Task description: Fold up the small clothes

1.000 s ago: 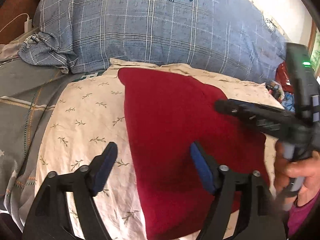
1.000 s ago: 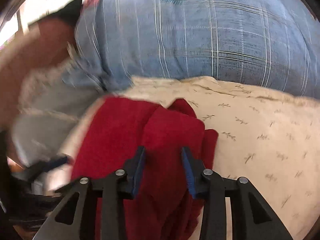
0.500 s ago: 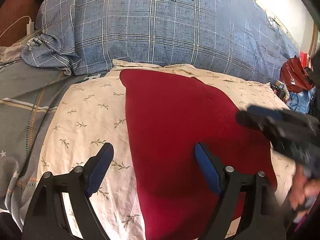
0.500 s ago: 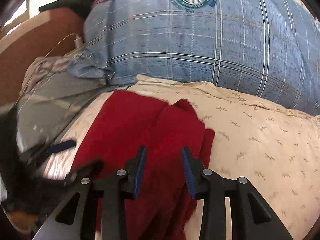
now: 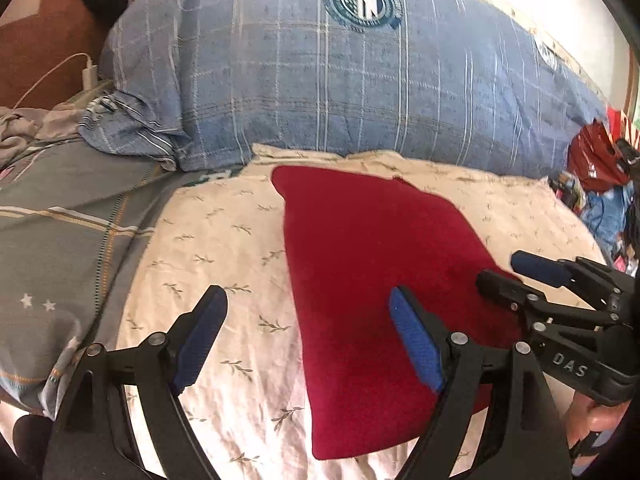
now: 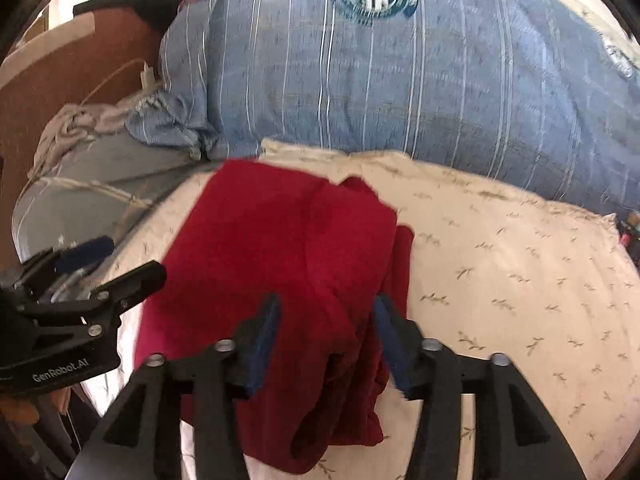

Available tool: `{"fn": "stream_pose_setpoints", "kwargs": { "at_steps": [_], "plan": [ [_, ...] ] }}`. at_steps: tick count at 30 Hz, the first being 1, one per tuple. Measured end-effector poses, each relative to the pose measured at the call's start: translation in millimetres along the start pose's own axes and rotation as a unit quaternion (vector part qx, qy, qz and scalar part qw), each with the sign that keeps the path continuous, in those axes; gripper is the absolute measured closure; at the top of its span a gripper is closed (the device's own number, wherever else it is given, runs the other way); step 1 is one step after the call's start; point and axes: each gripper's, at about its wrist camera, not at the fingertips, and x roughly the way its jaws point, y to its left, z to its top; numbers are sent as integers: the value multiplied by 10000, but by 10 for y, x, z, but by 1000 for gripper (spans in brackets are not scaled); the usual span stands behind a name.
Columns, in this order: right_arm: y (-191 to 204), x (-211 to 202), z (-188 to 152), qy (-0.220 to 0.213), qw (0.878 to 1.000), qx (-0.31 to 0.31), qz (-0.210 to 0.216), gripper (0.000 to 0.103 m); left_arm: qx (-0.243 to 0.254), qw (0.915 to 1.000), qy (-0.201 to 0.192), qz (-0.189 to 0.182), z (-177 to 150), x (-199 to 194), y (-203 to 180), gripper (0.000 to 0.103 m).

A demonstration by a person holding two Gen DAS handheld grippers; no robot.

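A dark red garment [image 5: 372, 280] lies on a cream leaf-print cloth [image 5: 224, 248], its right part folded over itself in the right wrist view [image 6: 280, 256]. My left gripper [image 5: 308, 324] is open, hovering over the garment's left edge, one finger over the cloth, the other over the red fabric. My right gripper [image 6: 326, 320] is open and empty, its fingers just above the garment's folded near part. It also shows in the left wrist view [image 5: 512, 272] at the garment's right edge. The left gripper appears at the left of the right wrist view [image 6: 120, 268].
A big blue plaid quilt [image 5: 340, 92] with a round emblem lies behind the cloth. Grey bedding [image 5: 60, 216] is on the left, with a charger cable [image 5: 86, 72] and brown headboard [image 5: 44, 40]. Red and blue clutter [image 5: 600, 184] sits far right.
The right gripper opened wider and released the red fold, which now lies flat. It also shifted lower in the left wrist view. The left gripper stayed open, nearly still.
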Motion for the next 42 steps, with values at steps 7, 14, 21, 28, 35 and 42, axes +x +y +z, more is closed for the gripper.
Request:
{"fn": "stream_pose_setpoints", "kwargs": {
  "at_steps": [7,14,21,28,35,42],
  "plan": [
    [85,-143,13,-105,9995,303,-3,34,-34,9994,-302,142,1,-244,47,19],
    [178,-246,-31,-126,9994,317,57,33,-79,9987,-428,245,-24,-380,107,19],
    [219,-267,-43,-114,9993,353,56,32,-42,9982,-512,319,-23,-428,104,19],
    [202,-223,-60,-55,9991,410,66,32,-44,9983,-449,366,-40,-380,105,19],
    [191,-204,-82,-14,9988,480,66,32,34,9983,-421,398,-58,-360,62,19],
    [177,-197,-90,11,9988,487,81,31,43,9983,-406,405,-71,-342,56,19]
  ]
}}
